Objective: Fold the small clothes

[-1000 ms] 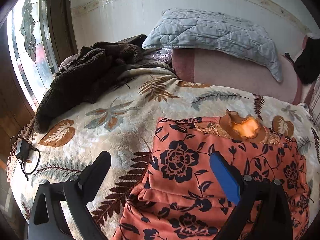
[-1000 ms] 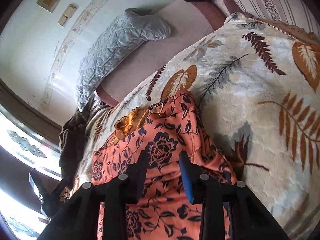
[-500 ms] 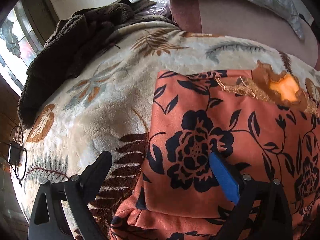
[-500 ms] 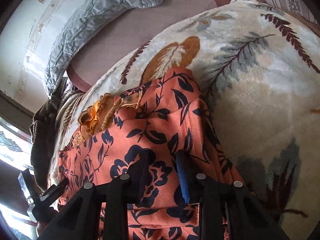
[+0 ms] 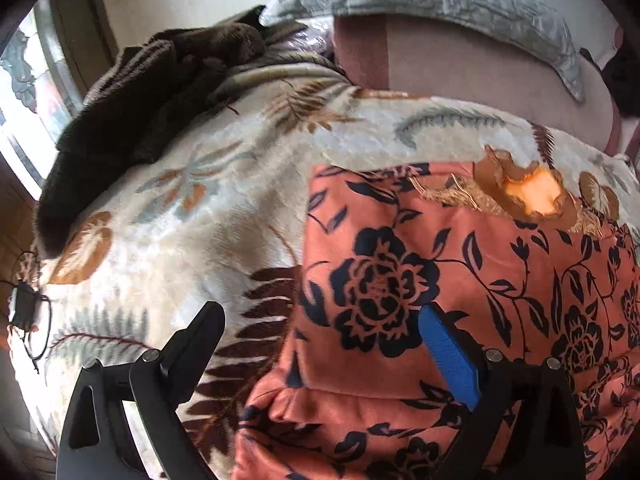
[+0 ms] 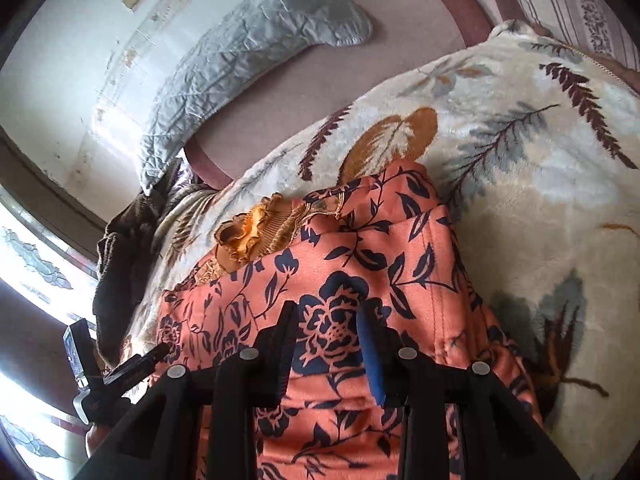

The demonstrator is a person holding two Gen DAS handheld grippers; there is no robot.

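Orange fabric with dark blue flowers, a small garment point(image 5: 440, 272), lies spread flat on the leaf-patterned blanket point(image 5: 180, 240) of the bed. Nearest the garment's near hem, the left gripper point(image 5: 320, 332) hangs with its fingers spread wide, one finger over the blanket just beside the garment's edge and the blue-padded one over the cloth, nothing held. The right gripper point(image 6: 326, 328), over the garment's middle, has its fingers narrowly apart and opening, with nothing pinched between them. At the garment's far edge sits a ruffled amber collar point(image 5: 532, 196). Beyond the garment lie a brown fuzzy throw point(image 5: 140, 100) and a grey quilted pillow point(image 5: 440, 0).
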